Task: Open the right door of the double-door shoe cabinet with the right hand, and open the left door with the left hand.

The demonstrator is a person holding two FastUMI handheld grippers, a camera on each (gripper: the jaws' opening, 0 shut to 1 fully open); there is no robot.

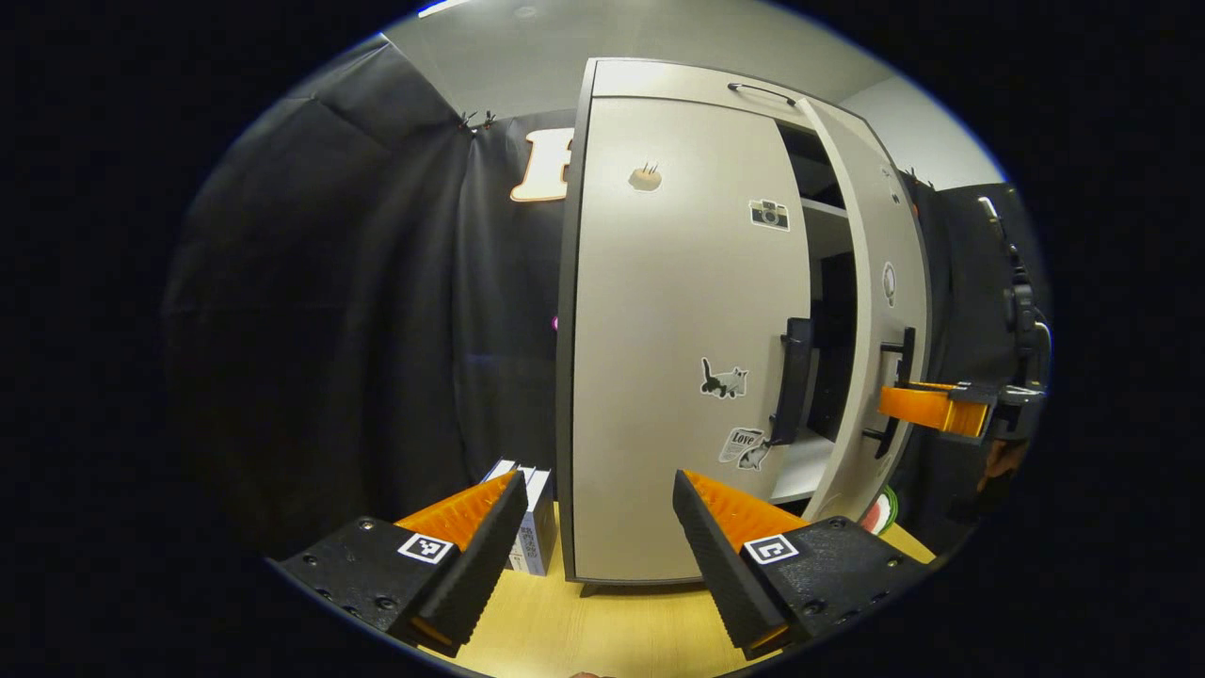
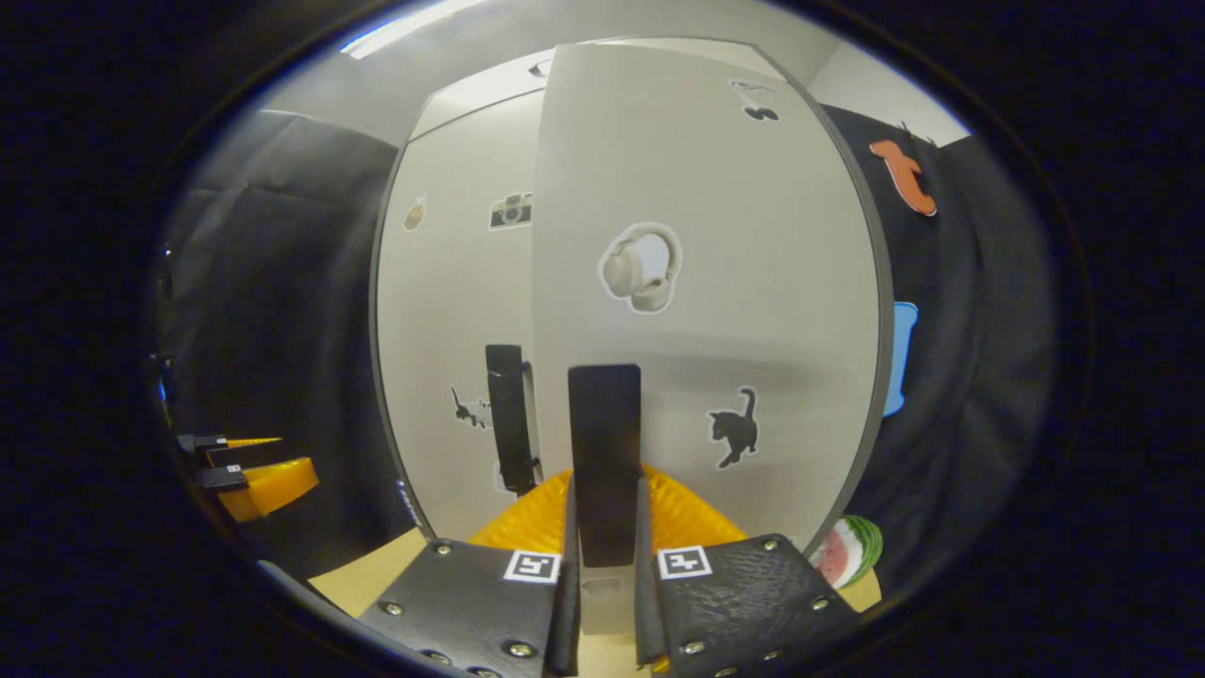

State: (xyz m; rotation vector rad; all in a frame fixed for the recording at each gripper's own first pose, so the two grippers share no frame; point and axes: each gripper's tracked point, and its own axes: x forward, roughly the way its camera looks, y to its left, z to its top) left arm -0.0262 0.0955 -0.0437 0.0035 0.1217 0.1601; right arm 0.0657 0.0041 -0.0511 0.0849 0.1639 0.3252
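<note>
Right hand-held gripper (image 2: 602, 527) clamps the right door's handle (image 2: 605, 452); left hand-held gripper (image 1: 598, 527) gapes apart.

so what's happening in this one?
A person works a shoe cabinet with two tongs. The right tongs are shut on the right door's handle, and that door is swung partly open. The left tongs are open, short of the closed left door and its handle.

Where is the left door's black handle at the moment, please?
In the left gripper view, the left door's handle stands upright along that door's right edge, beside the gap opened by the right door, above and beyond the open left tongs.
</note>
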